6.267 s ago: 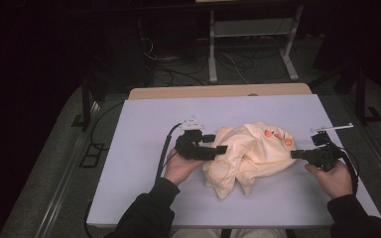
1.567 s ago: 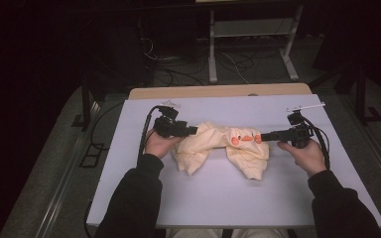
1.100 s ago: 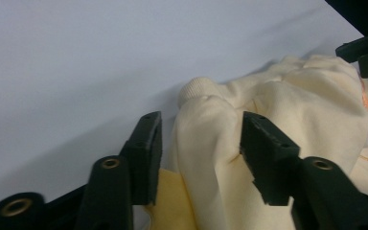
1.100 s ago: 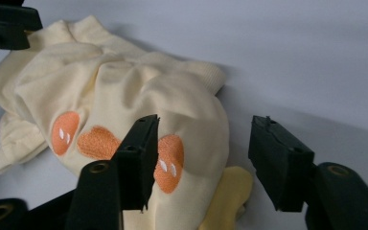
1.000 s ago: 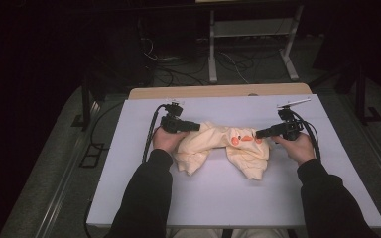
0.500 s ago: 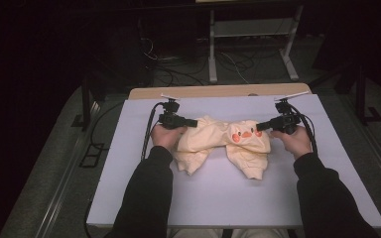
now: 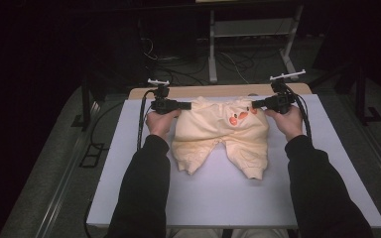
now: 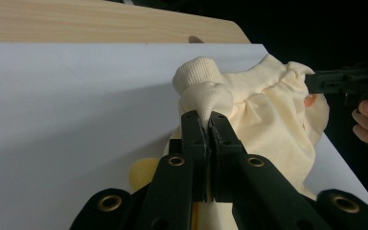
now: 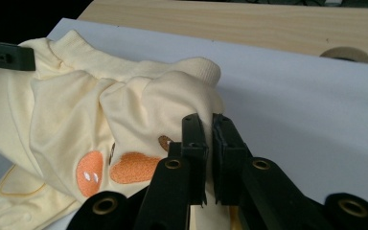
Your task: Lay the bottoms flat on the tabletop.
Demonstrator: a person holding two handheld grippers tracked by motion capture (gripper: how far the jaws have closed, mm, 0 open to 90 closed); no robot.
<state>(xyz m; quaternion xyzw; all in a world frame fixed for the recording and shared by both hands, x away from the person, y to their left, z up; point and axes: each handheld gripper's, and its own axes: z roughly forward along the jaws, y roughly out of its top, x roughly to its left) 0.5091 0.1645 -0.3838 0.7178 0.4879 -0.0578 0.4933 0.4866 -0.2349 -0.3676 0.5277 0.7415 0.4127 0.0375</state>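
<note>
A pair of small pale yellow pants (image 7: pixel 218 134) with an orange embroidered patch (image 7: pixel 237 118) lies on the white table cover (image 7: pixel 327 173), waistband at the far side, both legs pointing toward the person. My left gripper (image 7: pixel 187 105) is shut on the waistband's left corner (image 8: pixel 206 103). My right gripper (image 7: pixel 254 104) is shut on the waistband's right corner (image 9: pixel 191 91). In the right gripper view the orange patch (image 9: pixel 110 170) lies just left of the jaws. The waistband stretches between the two grippers.
A bare wooden strip of table (image 7: pixel 218 90) with a round hole (image 9: pixel 347 53) runs behind the white cover. Beyond it are a white shelf frame (image 7: pixel 250 34) and cables on the dark floor. Open white surface lies in front of the pants legs.
The crumpled pants have been pulled apart and carried toward the far edge. Both grippers moved away from the person and outward, and the pants now lie spread flat.
</note>
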